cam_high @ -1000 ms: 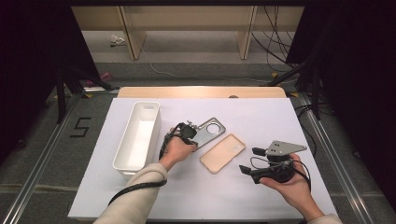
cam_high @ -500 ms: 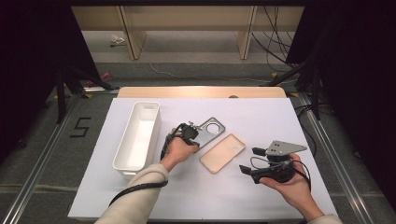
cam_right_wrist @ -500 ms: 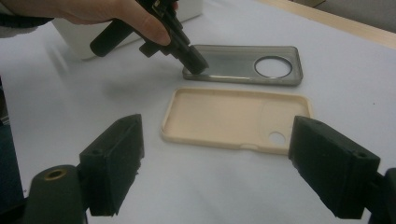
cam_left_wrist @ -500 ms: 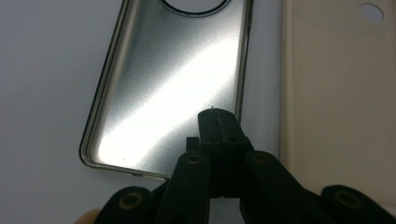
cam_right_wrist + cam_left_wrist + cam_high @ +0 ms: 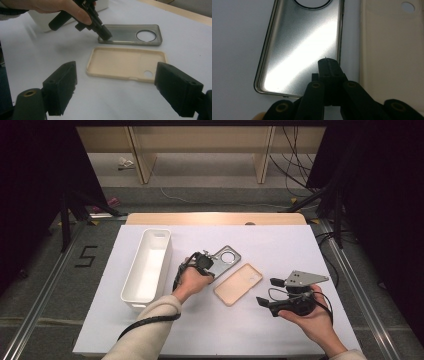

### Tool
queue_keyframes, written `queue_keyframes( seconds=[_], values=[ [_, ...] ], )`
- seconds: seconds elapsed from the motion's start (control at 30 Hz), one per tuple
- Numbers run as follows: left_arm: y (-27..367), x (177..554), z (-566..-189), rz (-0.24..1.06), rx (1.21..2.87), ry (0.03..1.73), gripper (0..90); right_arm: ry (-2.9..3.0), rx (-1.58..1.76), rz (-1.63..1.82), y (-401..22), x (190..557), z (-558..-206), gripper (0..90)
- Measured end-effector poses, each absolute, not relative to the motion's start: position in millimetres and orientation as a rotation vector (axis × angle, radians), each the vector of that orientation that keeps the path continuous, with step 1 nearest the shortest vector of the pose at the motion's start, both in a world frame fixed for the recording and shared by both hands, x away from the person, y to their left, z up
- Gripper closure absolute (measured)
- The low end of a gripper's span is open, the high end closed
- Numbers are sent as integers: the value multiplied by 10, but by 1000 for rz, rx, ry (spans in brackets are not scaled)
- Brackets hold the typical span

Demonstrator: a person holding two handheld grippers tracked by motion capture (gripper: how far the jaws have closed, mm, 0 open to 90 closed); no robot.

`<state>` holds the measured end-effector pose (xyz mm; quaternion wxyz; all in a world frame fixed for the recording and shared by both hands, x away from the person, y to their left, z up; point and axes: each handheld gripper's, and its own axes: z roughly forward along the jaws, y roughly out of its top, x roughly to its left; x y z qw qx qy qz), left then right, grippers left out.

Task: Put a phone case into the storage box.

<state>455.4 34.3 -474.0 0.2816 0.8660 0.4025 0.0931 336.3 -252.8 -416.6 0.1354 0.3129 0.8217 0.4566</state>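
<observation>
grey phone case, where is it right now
The grey case lies mid-table in the high view, between the white bin and the beige case, under the left gripper.

No visible change: both hands, both phone cases, white bin same places.

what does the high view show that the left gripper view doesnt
High view alone: the white bin, the right gripper with jaws open, resting in the person's upturned right hand, and the white table cover.

Left gripper view alone: its own jaws closed together, their tip over the grey case's near right edge; whether it pinches the rim is unclear.

Shared: the grey phone case with its round camera hole, and the beige phone case beside it.
</observation>
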Motion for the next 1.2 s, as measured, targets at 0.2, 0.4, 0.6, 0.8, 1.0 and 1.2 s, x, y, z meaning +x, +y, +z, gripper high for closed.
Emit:
queue_keyframes(
  seconds=[0.2, 0.4, 0.6, 0.8, 1.0, 1.2],
  values=[
    [335, 4558, -4735, 253, 2333, 1067, 898, 2381, 906, 1322, -2527, 3361, -4165, 191],
    [321, 4555, -4731, 253, 2344, 1060, 898, 2380, 906, 1322, -2527, 3363, -4166, 191],
    [298, 4551, -4730, 249, 2347, 1054, 898, 2380, 906, 1322, -2527, 3362, -4166, 191],
    [269, 4544, -4730, 247, 2347, 1049, 898, 2380, 906, 1322, -2528, 3362, -4165, 192],
    [242, 4541, -4730, 244, 2351, 1039, 898, 2381, 905, 1322, -2528, 3360, -4164, 192],
    [220, 4540, -4730, 241, 2348, 1039, 898, 2381, 904, 1321, -2527, 3361, -4165, 192]
  ],
)
